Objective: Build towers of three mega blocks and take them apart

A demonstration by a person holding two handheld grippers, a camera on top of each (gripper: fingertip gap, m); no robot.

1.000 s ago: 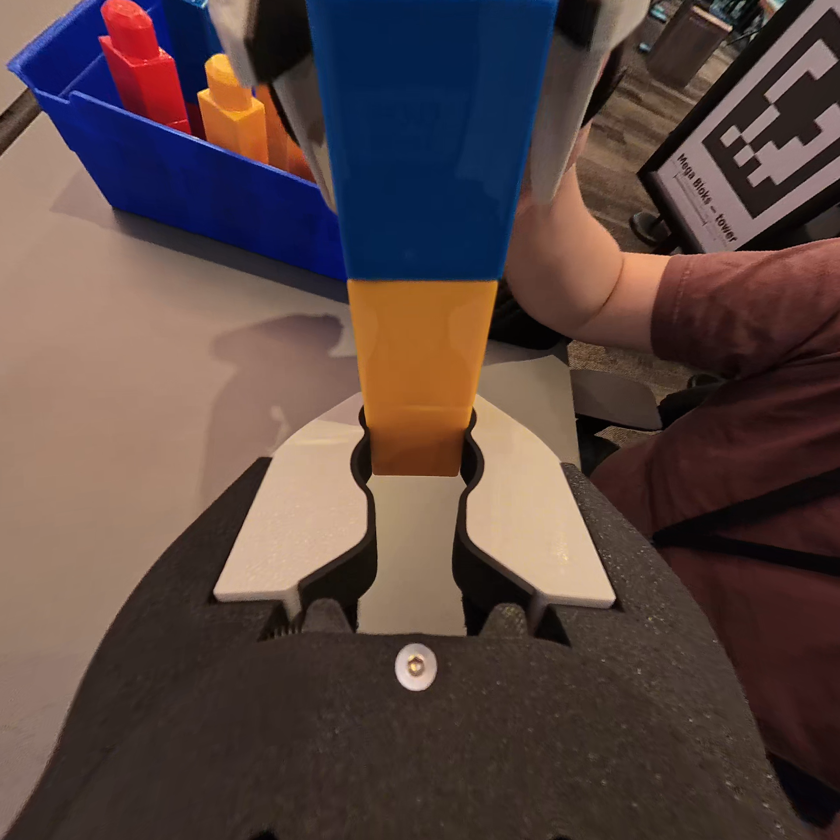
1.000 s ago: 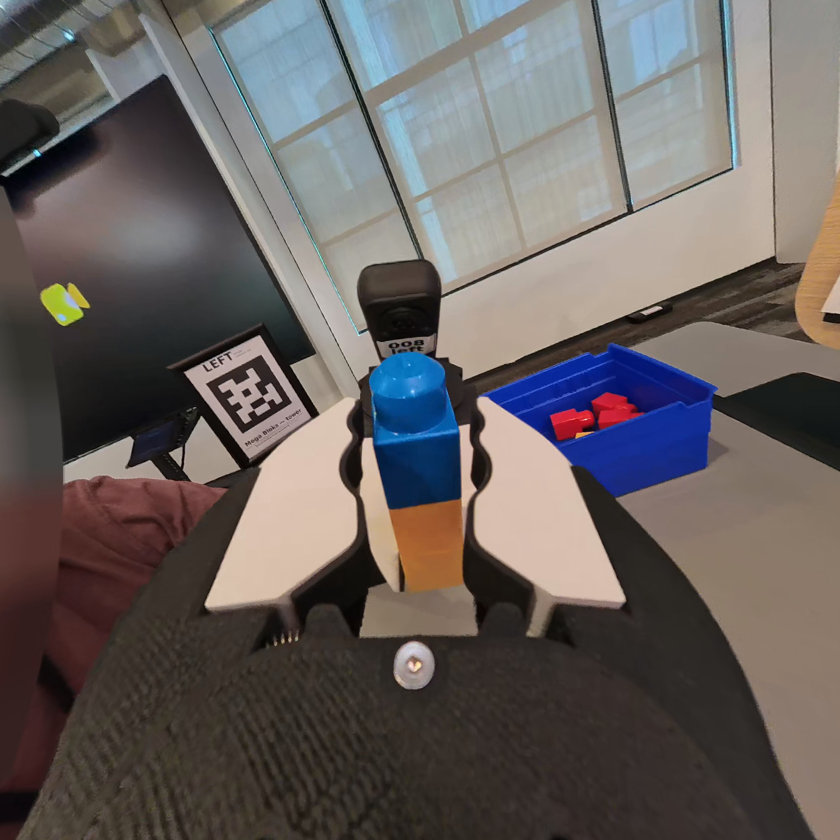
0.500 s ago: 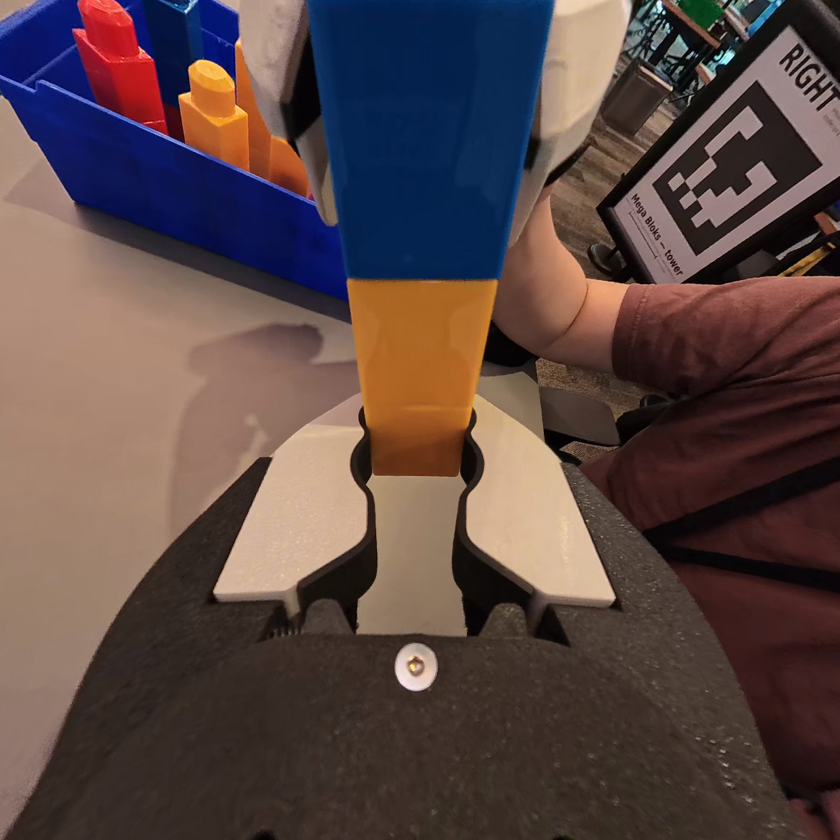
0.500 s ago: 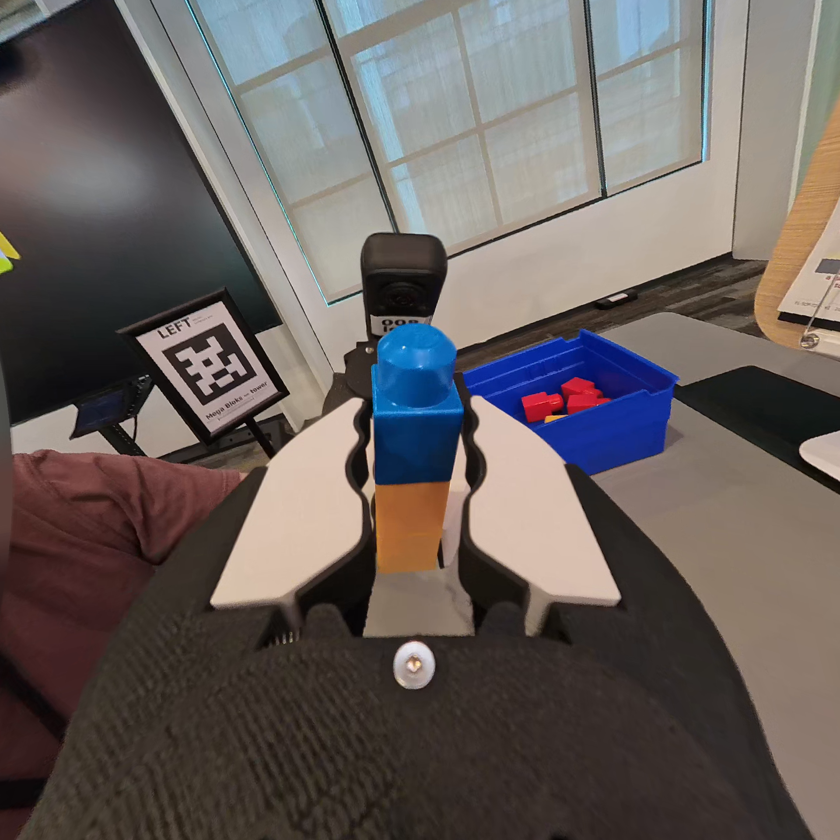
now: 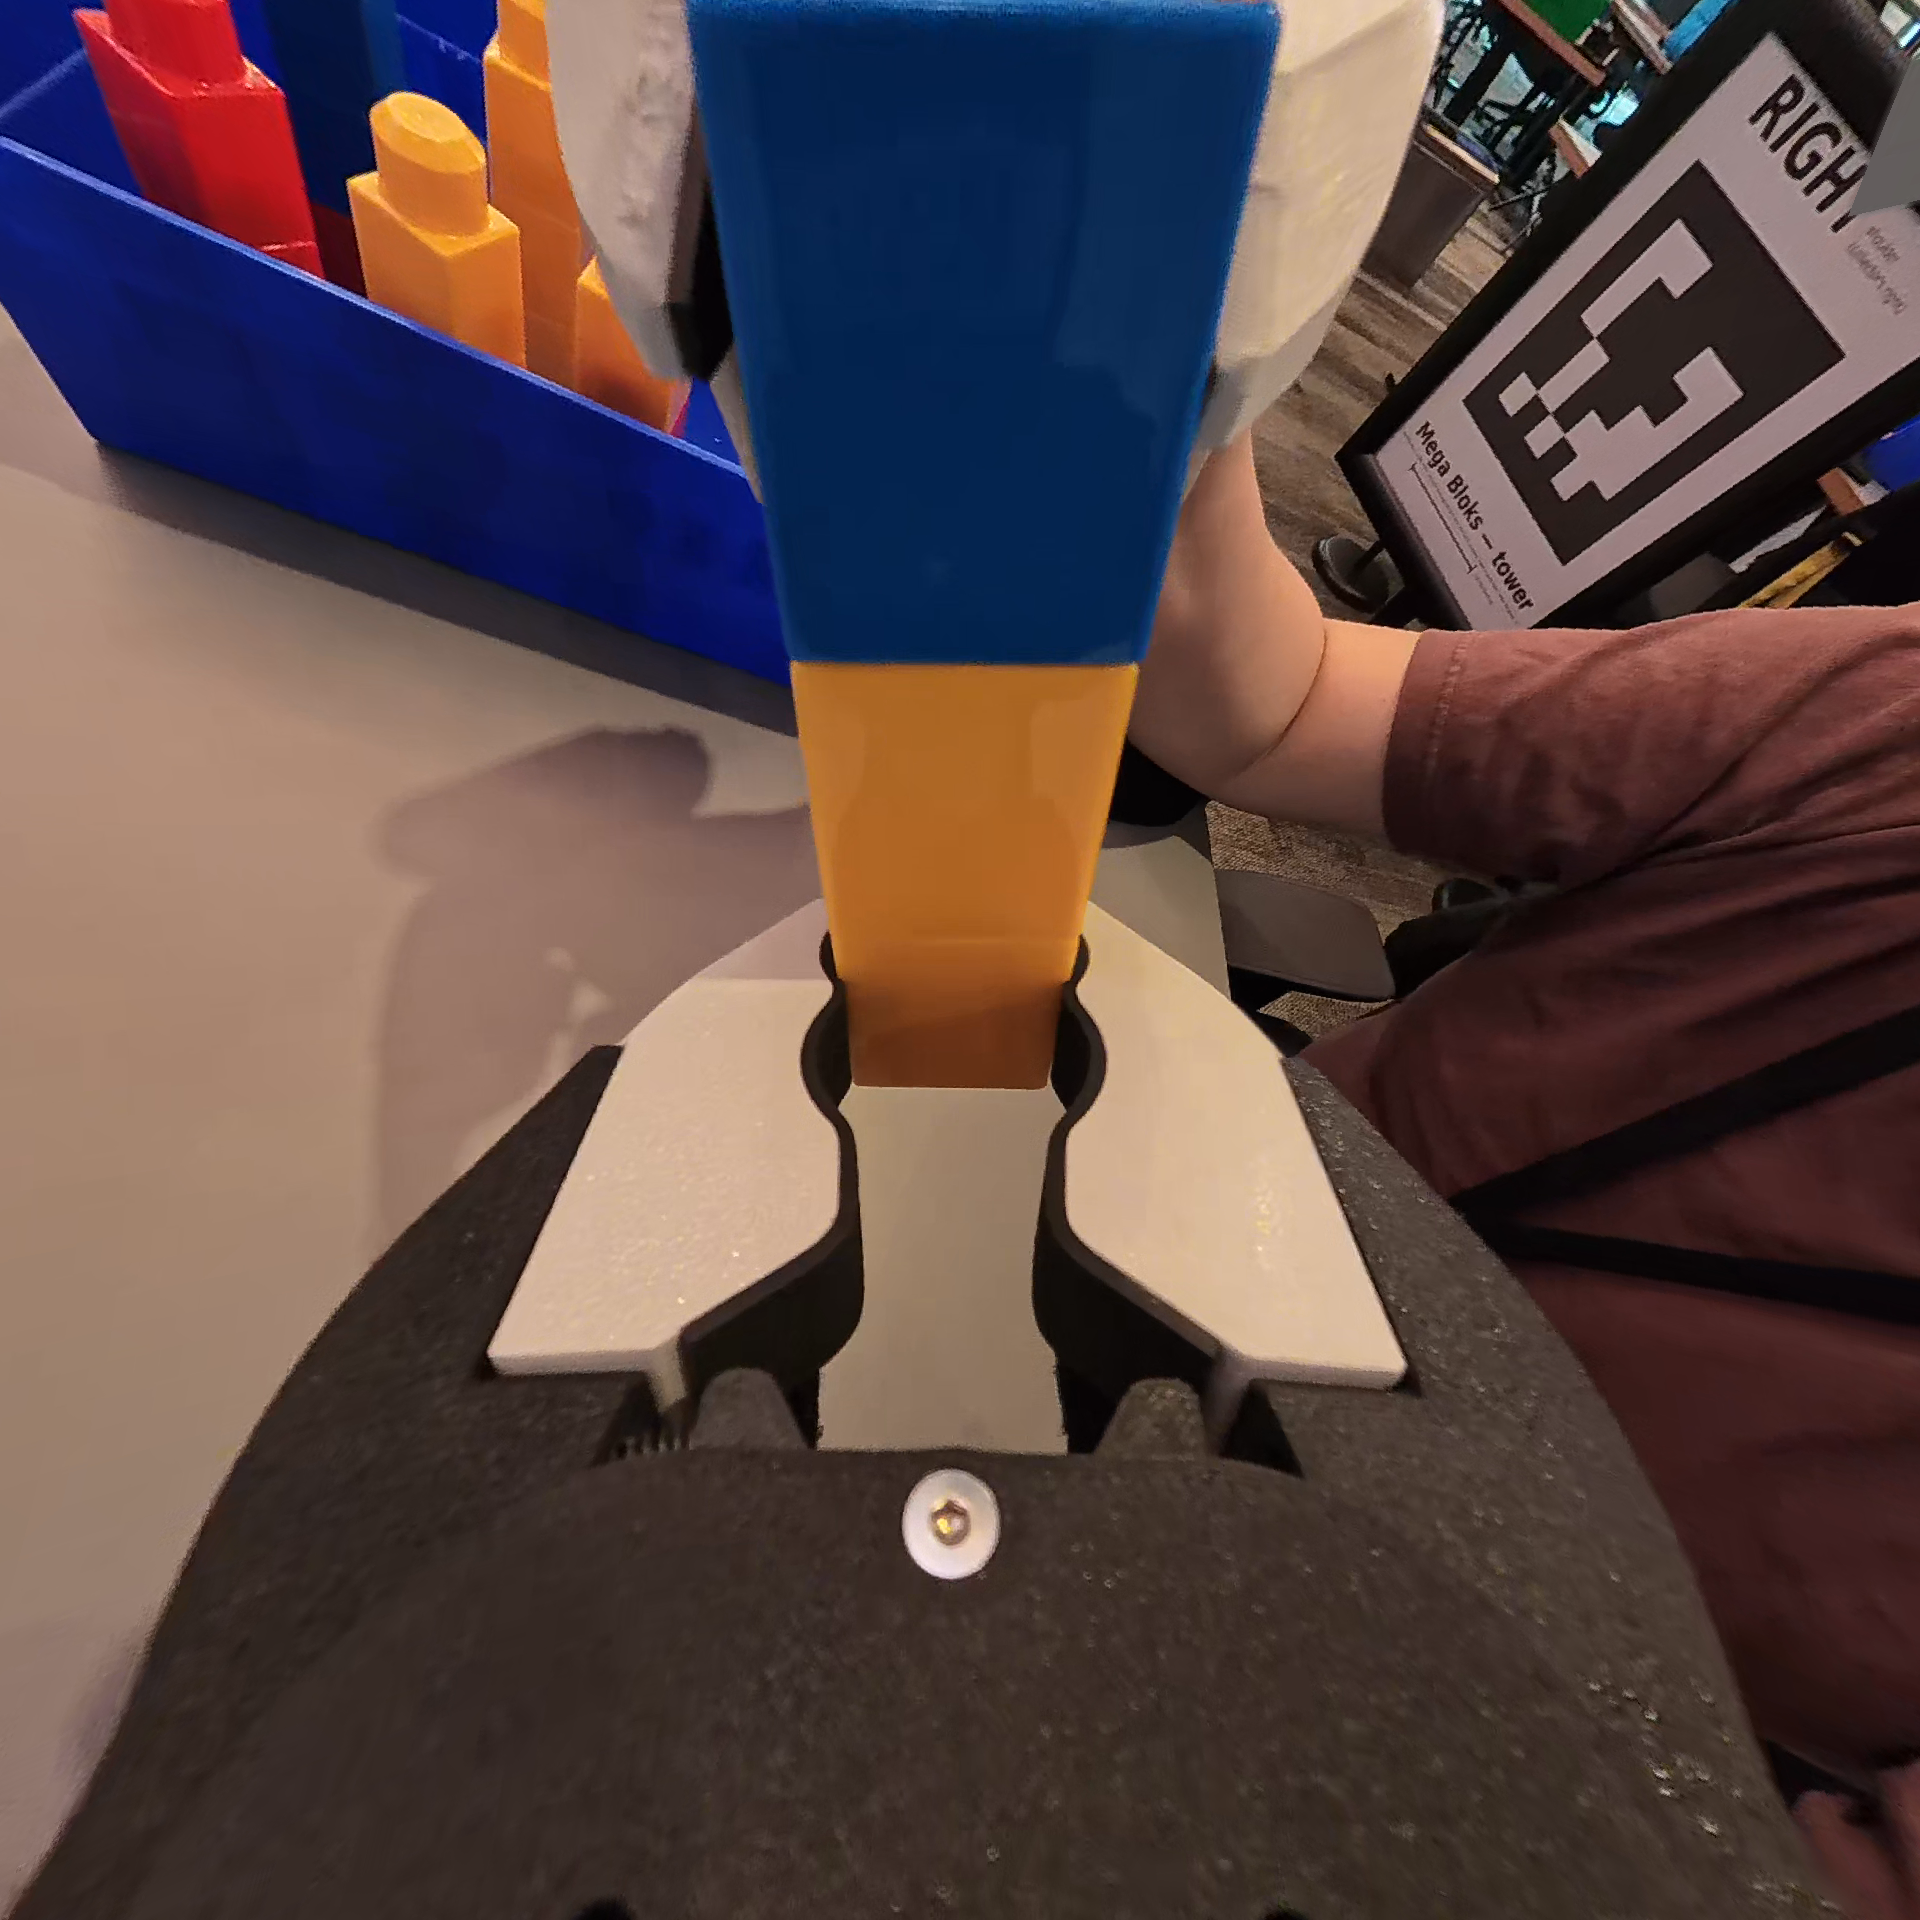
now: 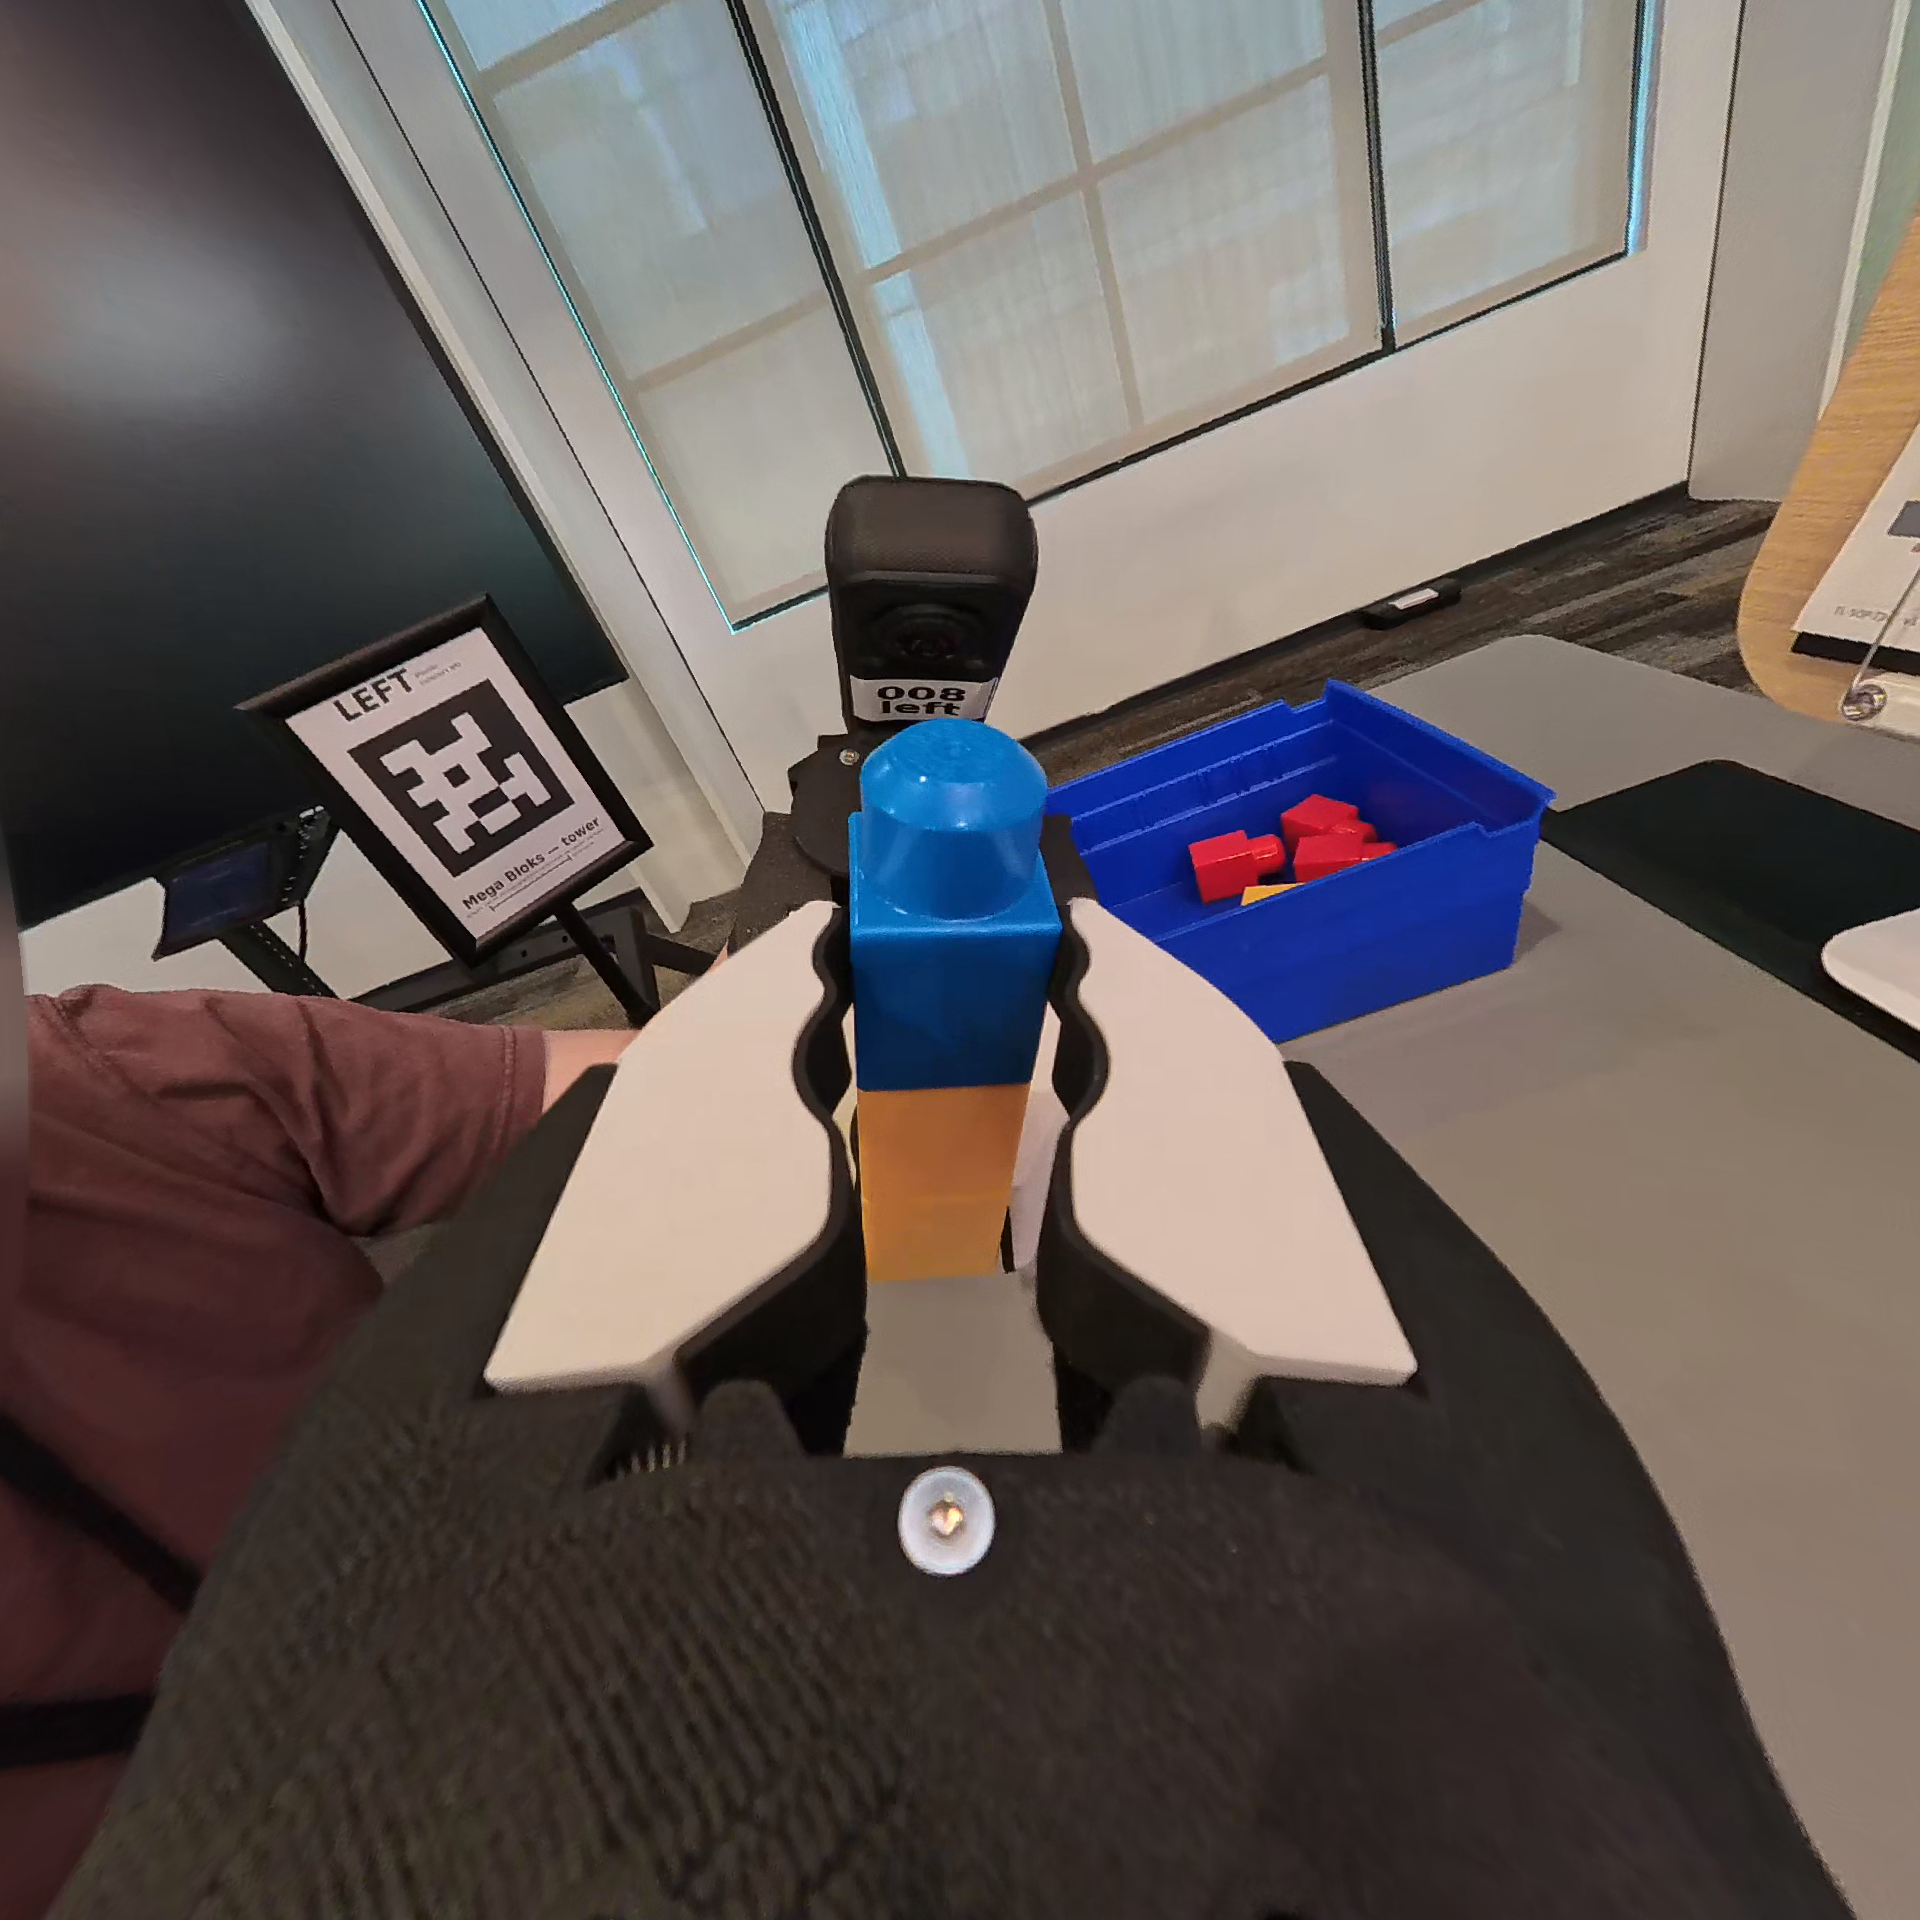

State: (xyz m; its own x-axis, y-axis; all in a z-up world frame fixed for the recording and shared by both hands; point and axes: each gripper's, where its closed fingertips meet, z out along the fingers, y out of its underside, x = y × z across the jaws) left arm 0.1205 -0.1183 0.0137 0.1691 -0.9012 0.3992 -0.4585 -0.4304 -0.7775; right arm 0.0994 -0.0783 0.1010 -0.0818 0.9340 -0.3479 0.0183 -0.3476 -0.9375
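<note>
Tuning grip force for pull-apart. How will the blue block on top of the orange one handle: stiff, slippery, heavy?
The blue block looks like rigid moulded plastic: probably stiff and unlikely to deform between the right gripper's fingers. Its glossy faces may be a bit slippery. It seems light for its size, likely hollow. Seated flush on the orange block, it may resist, then release suddenly.

Left gripper (image 5: 951,1023): black foam-textured body, two pale grey flat fingers (image 5: 686,1164) edged with wavy black pads, one silver screw (image 5: 950,1525) centred behind them. Right gripper (image 6: 948,997): same build, with a silver screw (image 6: 945,1521) and woven black cover. Person wears a maroon short-sleeved shirt (image 5: 1662,810) crossed by a thin black strap (image 5: 1683,1132).
</note>
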